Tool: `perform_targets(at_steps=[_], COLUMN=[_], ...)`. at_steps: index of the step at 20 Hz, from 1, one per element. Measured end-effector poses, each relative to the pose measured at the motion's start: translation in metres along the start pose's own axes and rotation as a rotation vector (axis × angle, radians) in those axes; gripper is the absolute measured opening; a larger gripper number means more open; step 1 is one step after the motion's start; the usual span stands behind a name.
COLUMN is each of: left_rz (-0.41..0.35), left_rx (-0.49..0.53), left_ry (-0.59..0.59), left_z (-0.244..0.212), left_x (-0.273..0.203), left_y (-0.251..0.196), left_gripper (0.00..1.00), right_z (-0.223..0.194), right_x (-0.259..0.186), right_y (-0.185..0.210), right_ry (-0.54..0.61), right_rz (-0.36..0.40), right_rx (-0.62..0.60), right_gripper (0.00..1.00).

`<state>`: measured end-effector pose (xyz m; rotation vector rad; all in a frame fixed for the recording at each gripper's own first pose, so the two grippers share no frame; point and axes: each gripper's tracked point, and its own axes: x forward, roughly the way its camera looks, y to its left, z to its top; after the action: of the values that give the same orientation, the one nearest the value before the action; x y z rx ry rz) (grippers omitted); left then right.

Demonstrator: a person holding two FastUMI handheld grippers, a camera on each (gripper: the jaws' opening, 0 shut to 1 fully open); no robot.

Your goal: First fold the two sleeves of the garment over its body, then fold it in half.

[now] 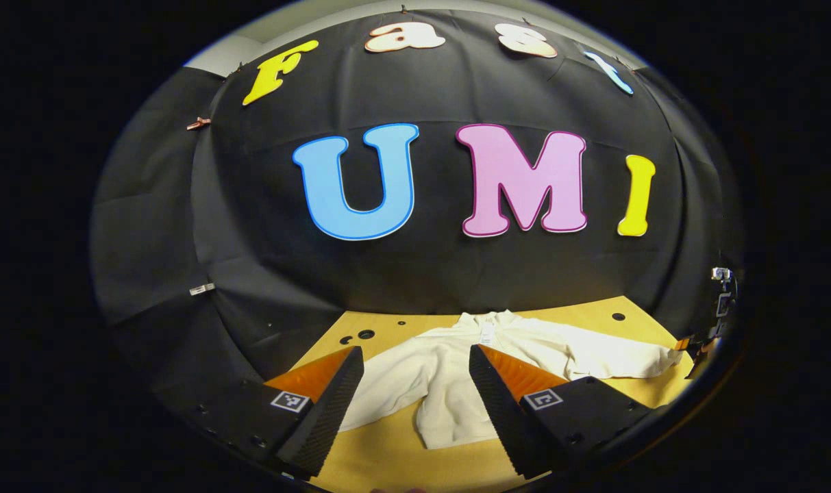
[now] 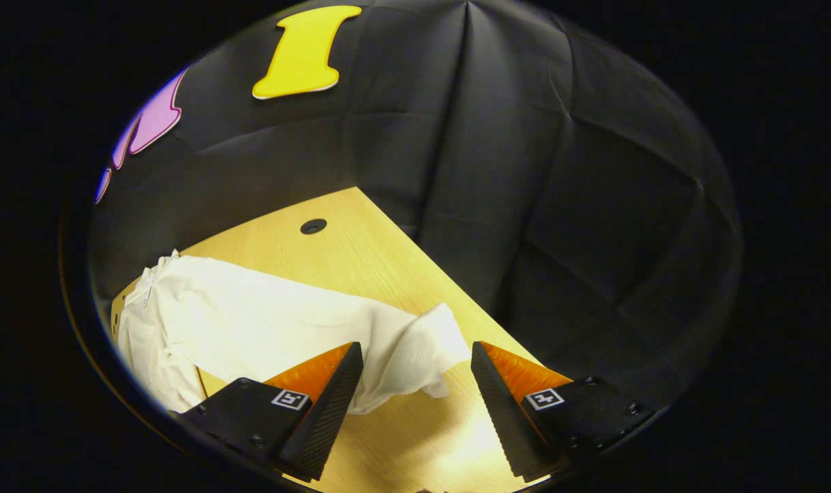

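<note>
The wooden table (image 1: 634,311) is your landmark. On it lies the white garment (image 1: 449,370), spread flat with its collar toward the table's far edge and the booth wall beyond. Judge it as light, soft and limp: it will drape and drag, not hold a shape, so expect a lifted part to sag and pull the body along if you go fast.

One sleeve (image 2: 360,335) runs out toward the table's right edge, its cuff (image 2: 439,342) lying crumpled near that edge. Take it at the cuff, pinching both layers. The other sleeve (image 1: 381,400) lies on the left, toward the table's near edge.

Your left gripper (image 1: 415,404) is spread wide above the garment's lower body, holding nothing. Your right gripper (image 2: 415,404) is equally wide and empty, with the cuff just beyond its fingertips.

The left sleeve's end is covered by your left gripper's finger, the hem is partly hidden, and the neck tag (image 1: 486,333) is too small to make out.
</note>
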<state>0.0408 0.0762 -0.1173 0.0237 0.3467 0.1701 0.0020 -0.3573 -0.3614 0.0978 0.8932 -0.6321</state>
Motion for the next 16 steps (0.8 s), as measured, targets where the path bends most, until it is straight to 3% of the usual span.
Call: perform_targets(at_steps=[6, 9, 11, 12, 13, 14, 15, 16], left_rz=[0.005, -0.014, -0.027, -0.033, -0.039, -0.045, -0.052, -0.059], left_rx=[0.016, 0.044, 0.057, 0.064, 0.075, 0.085, 0.094, 0.1], left_ry=[0.014, 0.015, 0.011, 0.006, -0.001, -0.008, -0.015, -0.02], left_z=[-0.003, -0.004, -0.003, 0.0, 0.002, 0.005, 0.006, 0.008], left_x=[-0.003, -0.004, -0.004, -0.004, -0.004, -0.004, -0.005, -0.005], left_y=[0.003, -0.004, -0.008, -0.011, -0.014, -0.016, -0.017, -0.018], left_gripper=[0.98, 0.98, 0.98, 0.98, 0.98, 0.98, 0.98, 0.97], right_z=[-0.024, -0.036, -0.03, -0.03, -0.03, -0.031, -0.031, -0.031], right_x=[0.023, 0.029, 0.031, 0.033, 0.032, 0.033, 0.032, 0.033], right_y=[-0.001, 0.0, 0.001, 0.005, 0.008, 0.011, 0.015, 0.019], right_ry=[0.088, 0.153, 0.138, 0.144, 0.143, 0.148, 0.151, 0.153], right_rz=[-0.01, 0.03, 0.045, 0.05, 0.062, 0.074, 0.084, 0.094], right_rx=[-0.042, -0.069, -0.054, -0.037, -0.022, -0.013, -0.004, 0.0], right_gripper=[0.98, 0.98, 0.98, 0.81, 0.82, 0.66, 0.62, 0.48])
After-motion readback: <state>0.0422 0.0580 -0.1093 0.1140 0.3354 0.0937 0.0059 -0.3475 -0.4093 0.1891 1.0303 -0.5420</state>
